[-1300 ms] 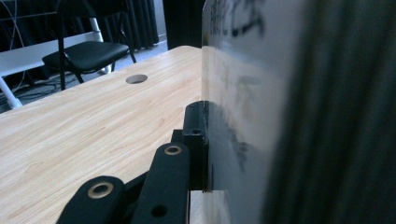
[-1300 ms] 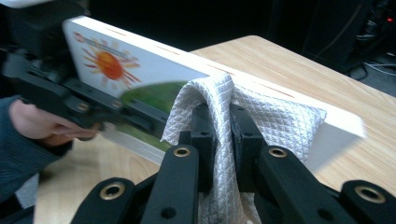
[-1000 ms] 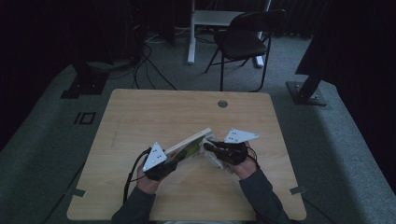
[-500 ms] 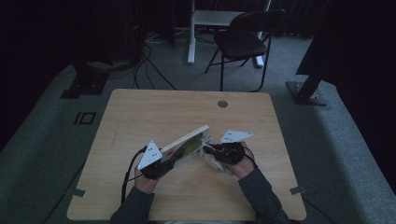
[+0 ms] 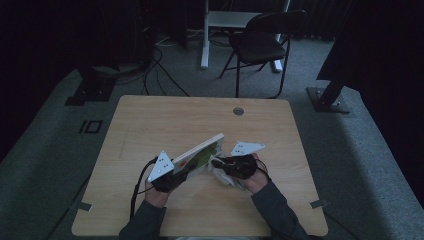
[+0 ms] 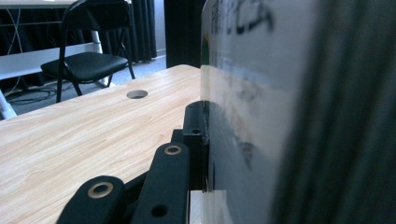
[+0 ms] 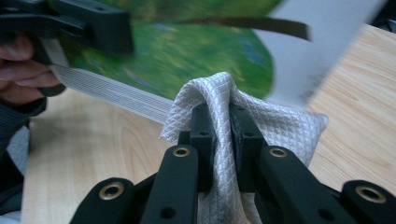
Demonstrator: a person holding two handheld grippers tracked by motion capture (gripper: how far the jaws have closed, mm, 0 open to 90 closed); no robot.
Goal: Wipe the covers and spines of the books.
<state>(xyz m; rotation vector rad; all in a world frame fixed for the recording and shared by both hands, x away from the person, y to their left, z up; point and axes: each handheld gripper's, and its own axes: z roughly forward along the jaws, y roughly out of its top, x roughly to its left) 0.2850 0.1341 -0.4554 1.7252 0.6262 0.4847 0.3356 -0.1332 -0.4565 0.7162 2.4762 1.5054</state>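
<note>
A thin book (image 5: 201, 151) with a green picture on its cover (image 7: 187, 51) is held tilted above the wooden table (image 5: 165, 120). My left gripper (image 5: 181, 172) is shut on its lower left end; one black jaw presses the cover (image 6: 261, 116), the other is hidden behind it. My right gripper (image 7: 222, 116) is shut on a bunched white quilted cloth (image 7: 219, 93). The cloth (image 5: 226, 178) lies against the green cover. In the right gripper view the left gripper (image 7: 93, 23) clamps the book at the upper left.
A round cable hole (image 5: 238, 111) sits near the table's far edge. A black folding chair (image 5: 260, 42) and a white desk leg (image 5: 204, 35) stand beyond the table. Cables trail on the floor at the far left.
The right gripper with the cloth has edged slightly left against the book. The left gripper and the book have stayed put.
</note>
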